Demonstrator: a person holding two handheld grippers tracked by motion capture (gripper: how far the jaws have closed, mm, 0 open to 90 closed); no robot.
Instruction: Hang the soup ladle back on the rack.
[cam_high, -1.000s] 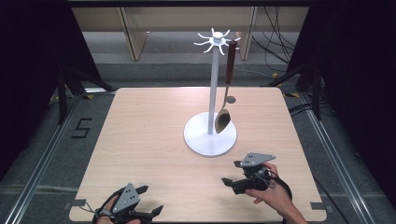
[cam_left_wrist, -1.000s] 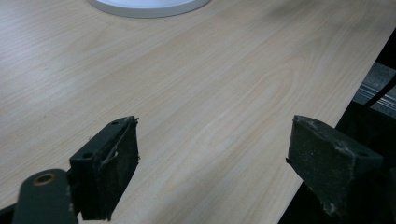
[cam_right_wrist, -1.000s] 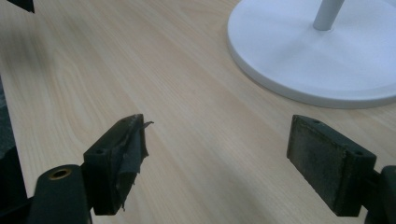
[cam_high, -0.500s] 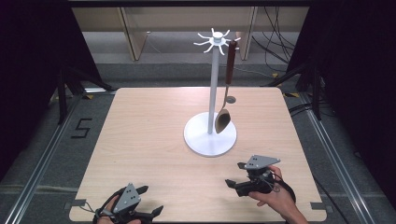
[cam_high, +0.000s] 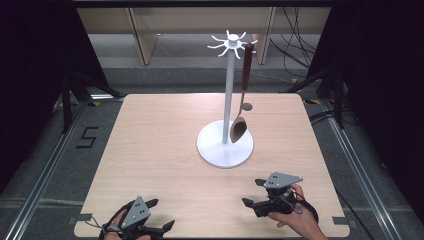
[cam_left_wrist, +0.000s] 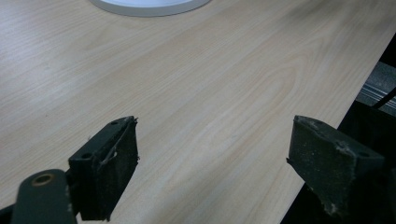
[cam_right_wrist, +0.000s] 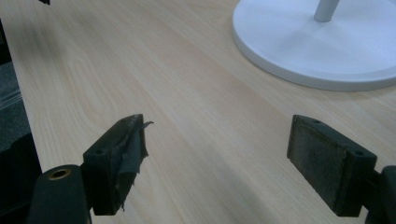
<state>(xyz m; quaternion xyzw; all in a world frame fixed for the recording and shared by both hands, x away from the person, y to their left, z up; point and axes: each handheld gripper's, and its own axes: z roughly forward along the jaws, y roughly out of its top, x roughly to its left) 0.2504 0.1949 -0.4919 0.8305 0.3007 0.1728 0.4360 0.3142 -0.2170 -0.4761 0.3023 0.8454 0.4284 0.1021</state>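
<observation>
Movement: right claw (cam_high: 254, 192) has drawn back toward the table (cam_high: 165, 145) near edge.
Claws: both gaping, empty; left claw (cam_high: 162, 215) parked.
Stand (cam_high: 226, 145): spoon (cam_high: 239, 127) hanging.

White stand (cam_high: 227, 135) w/ round flat base, sits upright on the desk (cam_high: 150, 150), right of centre. Thin white pole goes up to a top hub w/ short radial hooks. Wooden spoon (cam_high: 241, 100) hangs from a hook on the right side: dark reddish-brown handle up top, lighter bowl at bottom, hanging approx. vertical just beside the pole, bowl low over the base. Base edge (cam_right_wrist: 317, 46) also seen in right gripper view, plain white, smooth.
</observation>
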